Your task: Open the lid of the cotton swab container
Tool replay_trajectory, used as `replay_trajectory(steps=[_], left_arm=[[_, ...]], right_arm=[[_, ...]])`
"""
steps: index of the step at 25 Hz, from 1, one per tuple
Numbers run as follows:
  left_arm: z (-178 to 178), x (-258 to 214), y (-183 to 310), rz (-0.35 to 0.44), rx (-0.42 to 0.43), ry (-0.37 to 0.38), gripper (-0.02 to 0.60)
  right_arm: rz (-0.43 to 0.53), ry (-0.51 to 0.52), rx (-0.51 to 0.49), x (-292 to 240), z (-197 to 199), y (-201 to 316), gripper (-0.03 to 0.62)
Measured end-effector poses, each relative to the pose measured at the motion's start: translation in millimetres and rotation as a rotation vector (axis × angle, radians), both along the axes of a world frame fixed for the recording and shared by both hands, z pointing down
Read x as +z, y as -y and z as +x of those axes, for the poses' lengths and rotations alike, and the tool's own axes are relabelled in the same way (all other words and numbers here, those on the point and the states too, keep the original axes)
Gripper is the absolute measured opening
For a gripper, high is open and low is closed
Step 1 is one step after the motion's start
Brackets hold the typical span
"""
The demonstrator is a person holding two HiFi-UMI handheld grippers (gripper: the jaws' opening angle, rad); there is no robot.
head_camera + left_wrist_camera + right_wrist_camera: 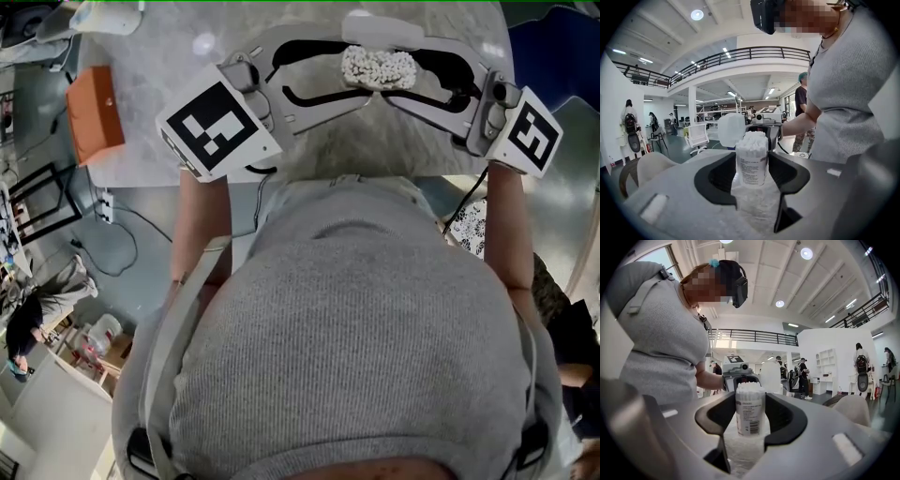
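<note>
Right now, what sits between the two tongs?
The cotton swab container, lid flipped open, stands on the table between the left tongs and right tongs; the head view shows it.

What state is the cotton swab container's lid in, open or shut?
Open: lid flipped back from the cotton swab container, swab tips exposed.

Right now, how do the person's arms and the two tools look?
The left tool and the right tool have pale grey bodies with black inner linings. Each carries a cube with black-and-white square markers. The person wears a short-sleeved grey ribbed top.
</note>
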State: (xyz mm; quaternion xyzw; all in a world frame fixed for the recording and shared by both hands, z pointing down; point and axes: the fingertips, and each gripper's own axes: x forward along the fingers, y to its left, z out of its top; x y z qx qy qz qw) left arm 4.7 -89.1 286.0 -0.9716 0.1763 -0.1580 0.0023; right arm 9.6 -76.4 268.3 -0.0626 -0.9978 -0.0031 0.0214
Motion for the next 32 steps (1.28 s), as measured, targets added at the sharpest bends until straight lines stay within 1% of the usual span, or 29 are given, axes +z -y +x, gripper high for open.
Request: replay_trajectory(steps=[2, 5, 10, 16, 22, 26, 32], left_arm=[[0, 0, 0, 0.001, 0.001, 0.001, 0.221], [1, -1, 1, 0.002, -0.004, -0.016, 0.221], [1, -1, -1, -0.012, 0.018, 0.003, 0.219], [2, -2, 4, 0.011, 0.001, -0.003, 0.218], [5, 6, 8, 0.013, -0.016, 0.037, 0.217], [1, 11, 14, 0.016, -0.037, 0.055, 0.218], [-2, 25, 20, 0.010, -0.066, 0.094, 0.216]], right_arm=[[0.001, 0.001, 0.001, 1, 0, 0, 0.196], [0.002, -0.001, 0.001, 2, 1, 0, 0.196], [0.006, -0.002, 0.007, 2, 2, 1, 0.196], [0.032, -0.021, 0.022, 3, 1, 2, 0.196], [0.070, -0.054, 0.040, 10, 3, 6, 0.198], [0.076, -0.055, 0.048, 16, -1, 12, 0.198], [0.089, -0.082, 0.050, 30, -5, 17, 0.199]])
